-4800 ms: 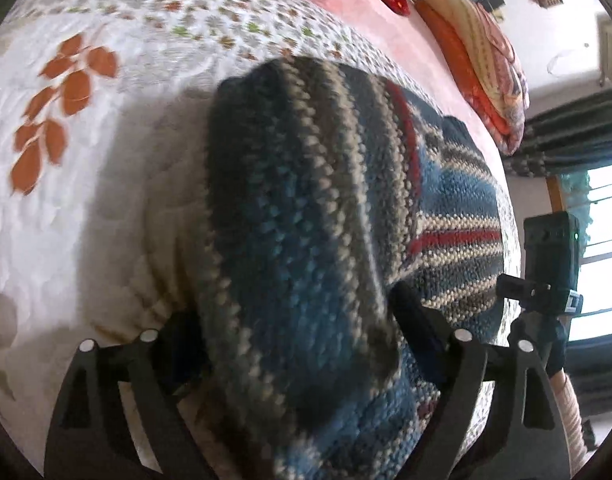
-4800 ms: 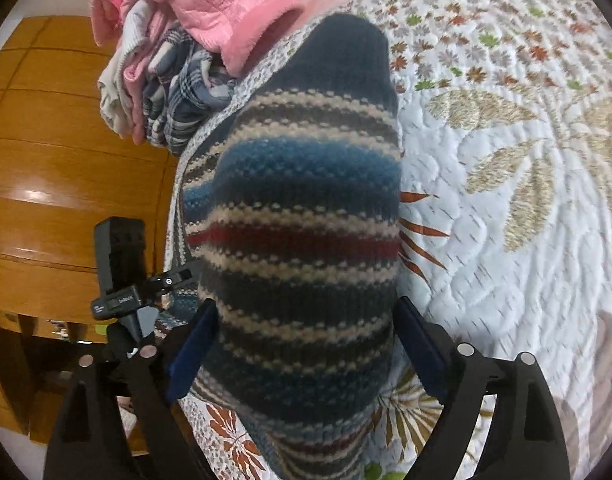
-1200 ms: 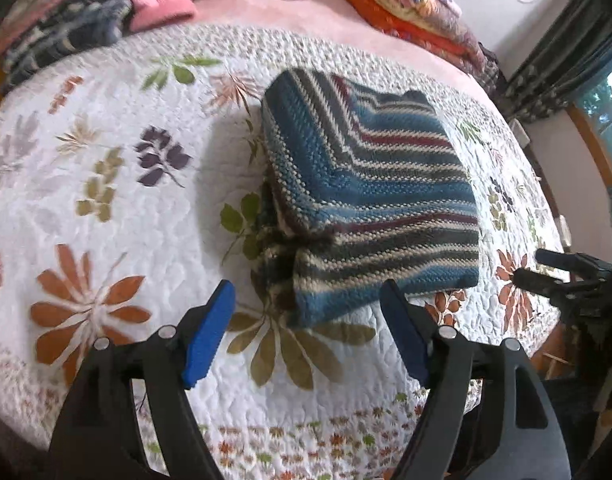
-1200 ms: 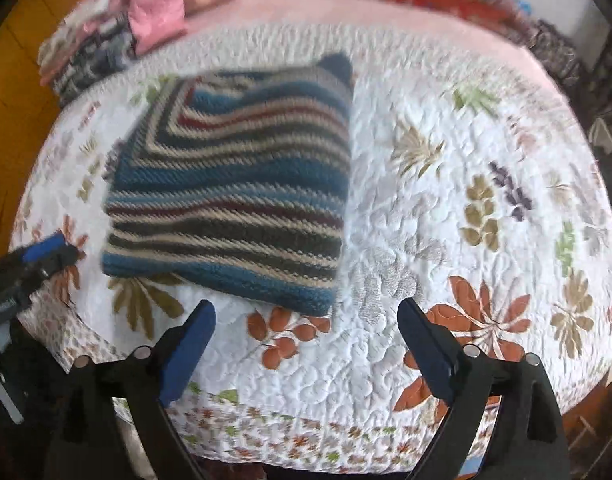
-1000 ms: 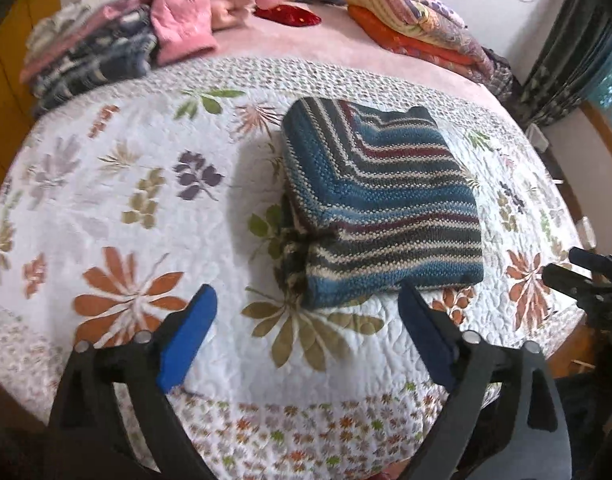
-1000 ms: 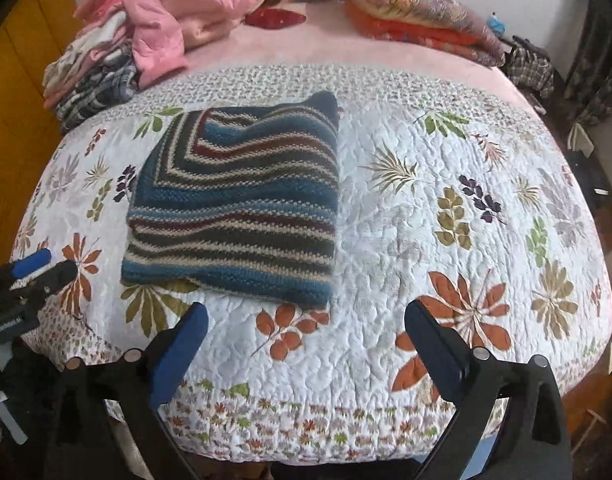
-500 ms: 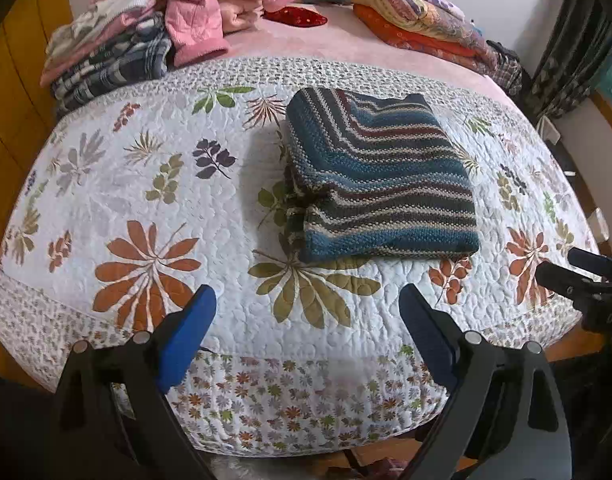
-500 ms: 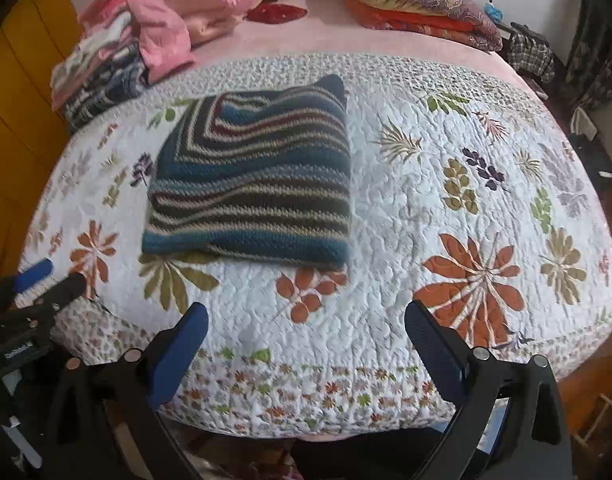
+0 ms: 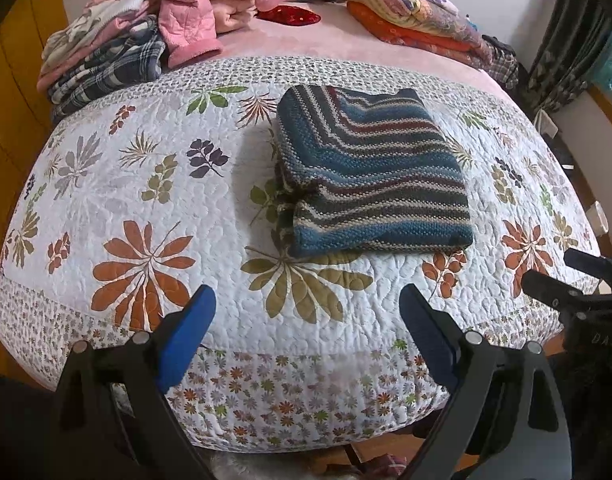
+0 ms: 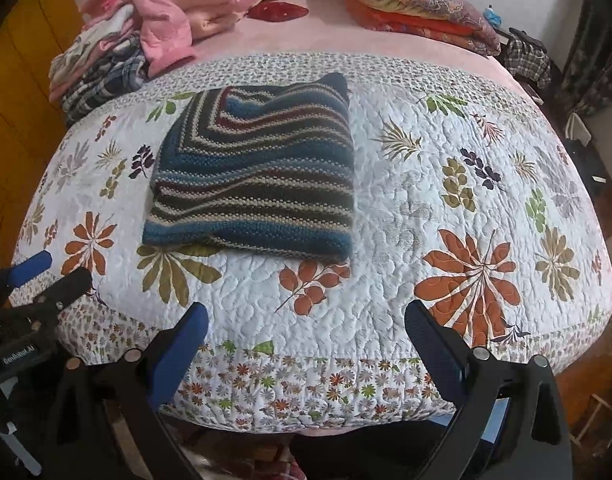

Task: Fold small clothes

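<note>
Both your grippers have backed off since 4.8 s ago, when each was closed on the striped knit; now the left gripper (image 9: pixel 306 320) and the right gripper (image 10: pixel 306 336) hang off the near edge of the bed, fingers spread wide, nothing between them.

You've left the striped sweater (image 9: pixel 370 172) folded into 1 squarish bundle on the floral quilt (image 9: pixel 146 208), around the middle, a little toward the near edge. From the left wrist view its left side looks untidy — some layers poke out under the top fold.

My read: this garment's fold is essentially done and you're between pieces. Your next move is likely either to tuck that loose left edge square or to go for a fresh item from the clothes pile (image 10: pixel 118 40) at the far left — a long reach across the quilt, well clear of the finished bundle.

Count: 1 folded sweater, 2 grippers, 1 heap of unfolded clothes, 1 stack of folded blankets (image 10: pixel 418 0) at the far right, 1 red item (image 10: pixel 278 11) between them.
</note>
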Available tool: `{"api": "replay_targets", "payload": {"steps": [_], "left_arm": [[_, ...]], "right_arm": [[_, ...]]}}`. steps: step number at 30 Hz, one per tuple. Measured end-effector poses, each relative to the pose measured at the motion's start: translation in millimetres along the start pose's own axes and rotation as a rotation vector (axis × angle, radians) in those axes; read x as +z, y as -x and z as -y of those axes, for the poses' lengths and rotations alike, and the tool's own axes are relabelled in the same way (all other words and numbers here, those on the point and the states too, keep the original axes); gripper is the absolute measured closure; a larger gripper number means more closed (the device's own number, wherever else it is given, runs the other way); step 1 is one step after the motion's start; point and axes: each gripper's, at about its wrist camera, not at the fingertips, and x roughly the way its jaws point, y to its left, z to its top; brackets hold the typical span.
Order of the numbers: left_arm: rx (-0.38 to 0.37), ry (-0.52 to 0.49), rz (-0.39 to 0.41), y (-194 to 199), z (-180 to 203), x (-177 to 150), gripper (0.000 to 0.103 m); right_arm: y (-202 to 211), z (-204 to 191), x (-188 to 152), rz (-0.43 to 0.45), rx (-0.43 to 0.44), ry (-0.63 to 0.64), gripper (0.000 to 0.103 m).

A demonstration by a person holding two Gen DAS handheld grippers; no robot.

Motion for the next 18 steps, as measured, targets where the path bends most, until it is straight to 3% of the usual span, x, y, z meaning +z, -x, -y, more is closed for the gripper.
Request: {"api": "replay_targets", "payload": {"steps": [18], "left_arm": [[0.012,-0.052,0.019,3.4,18.5,-0.8,0.011]], "right_arm": [[-0.2,-4.5,0.6,0.005,-0.043,-0.003,0.004]]}}
